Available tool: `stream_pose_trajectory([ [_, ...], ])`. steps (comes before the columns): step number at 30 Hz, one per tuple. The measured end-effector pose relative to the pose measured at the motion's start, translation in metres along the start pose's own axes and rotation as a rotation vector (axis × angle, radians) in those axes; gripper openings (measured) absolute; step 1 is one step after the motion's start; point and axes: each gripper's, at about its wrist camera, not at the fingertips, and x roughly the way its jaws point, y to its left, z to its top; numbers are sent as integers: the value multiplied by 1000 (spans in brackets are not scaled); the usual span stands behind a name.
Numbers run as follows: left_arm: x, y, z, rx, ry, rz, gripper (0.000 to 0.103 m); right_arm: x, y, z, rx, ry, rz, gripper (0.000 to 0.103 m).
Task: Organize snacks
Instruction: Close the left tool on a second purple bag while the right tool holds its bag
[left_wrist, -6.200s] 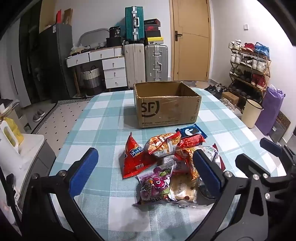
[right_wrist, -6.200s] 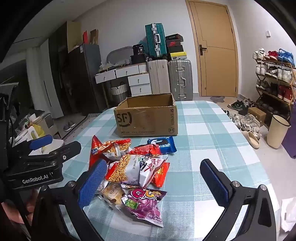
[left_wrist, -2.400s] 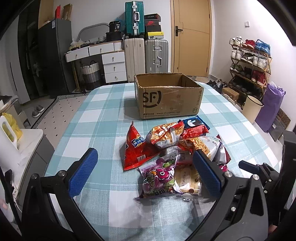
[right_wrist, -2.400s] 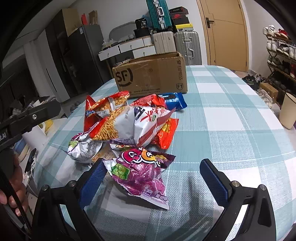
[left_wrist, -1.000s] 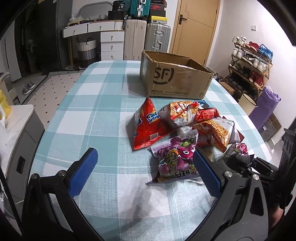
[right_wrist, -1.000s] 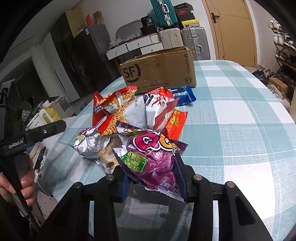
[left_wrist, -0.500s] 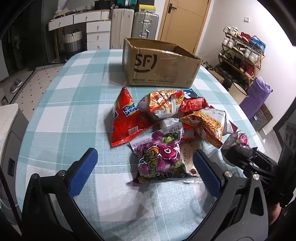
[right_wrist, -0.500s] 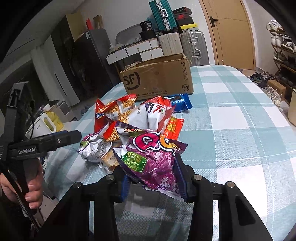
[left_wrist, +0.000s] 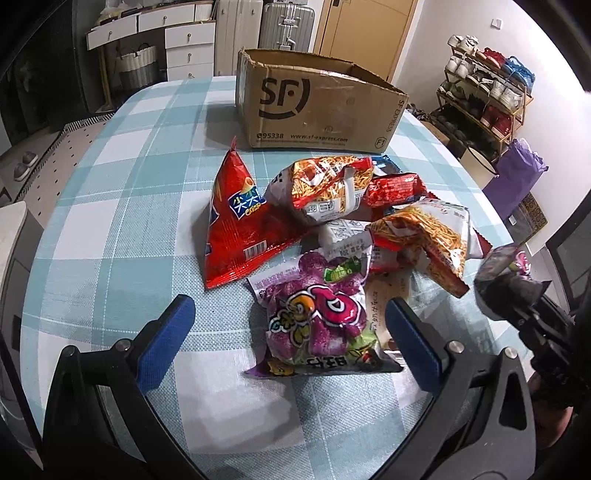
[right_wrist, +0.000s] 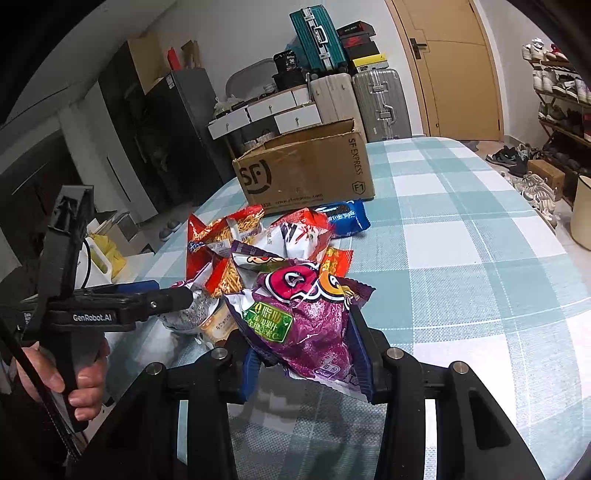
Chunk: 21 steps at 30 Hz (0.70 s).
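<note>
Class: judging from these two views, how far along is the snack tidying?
Done: nothing visibly boxed; the cardboard box interior is hidden. In hand: right tool clamps one purple snack bag. Left tool is open over a second purple bag. Left: the whole pile, including the red triangular bag.

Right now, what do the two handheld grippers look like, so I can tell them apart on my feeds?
Both look alike: black frames with silver bolts and blue pads lining the fingers. The left gripper carries white "GenRobot.AI" lettering on its side and a black cable by the handle. The right gripper shows no lettering in these views.
</note>
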Motion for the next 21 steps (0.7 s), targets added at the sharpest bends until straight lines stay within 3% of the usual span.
stream_pose_trajectory([
  [10,10,3,0,-23,20,-43,96,-4,-1,2,0,-15,-3,42],
  [12,12,3,-1,-24,30,-60,88,-5,-1,2,0,-17,-4,42],
  [14,19,3,-1,-26,62,-78,66,-5,0,2,1,-19,-4,42],
  [15,22,5,-3,-33,78,-96,61,-6,0,2,2,-19,-2,42],
  [21,26,19,-1,-85,63,-169,49,-8,1,2,0,-24,-4,42],
])
